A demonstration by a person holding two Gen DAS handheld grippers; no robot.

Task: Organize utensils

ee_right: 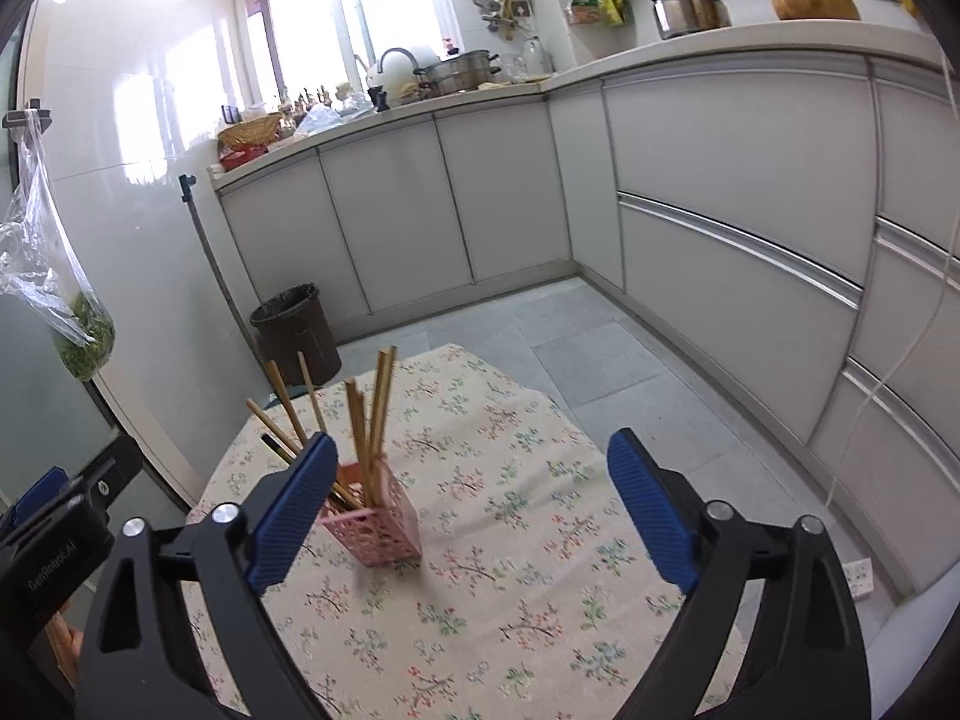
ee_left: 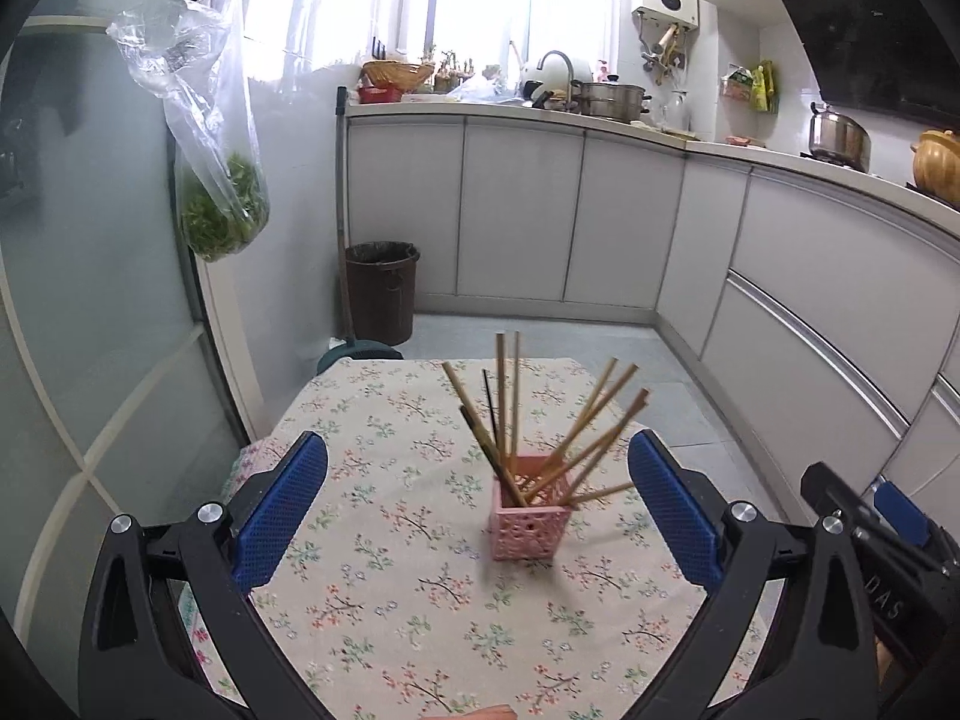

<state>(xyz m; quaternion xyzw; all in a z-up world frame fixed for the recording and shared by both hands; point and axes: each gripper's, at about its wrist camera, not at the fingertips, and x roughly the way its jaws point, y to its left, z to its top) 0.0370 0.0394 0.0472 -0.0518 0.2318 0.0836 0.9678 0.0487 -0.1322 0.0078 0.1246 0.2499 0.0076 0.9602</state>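
A pink perforated holder (ee_left: 528, 510) stands upright on the floral tablecloth (ee_left: 384, 612), with several wooden chopsticks (ee_left: 594, 426) fanning out of it. My left gripper (ee_left: 477, 468) is open, its blue pads wide apart with the holder seen between and beyond them, not touched. In the right wrist view the same holder (ee_right: 378, 531) with its chopsticks (ee_right: 372, 414) sits just behind the left blue pad. My right gripper (ee_right: 471, 471) is open too, nothing between its pads. The right gripper's body (ee_left: 882, 546) shows at the lower right of the left wrist view.
The table's far edge (ee_left: 456, 363) drops to a grey tiled floor. A brown waste bin (ee_left: 381, 291) stands by the wall. White kitchen cabinets (ee_right: 720, 240) run along the back and right. A bag of greens (ee_left: 222, 216) hangs at the left.
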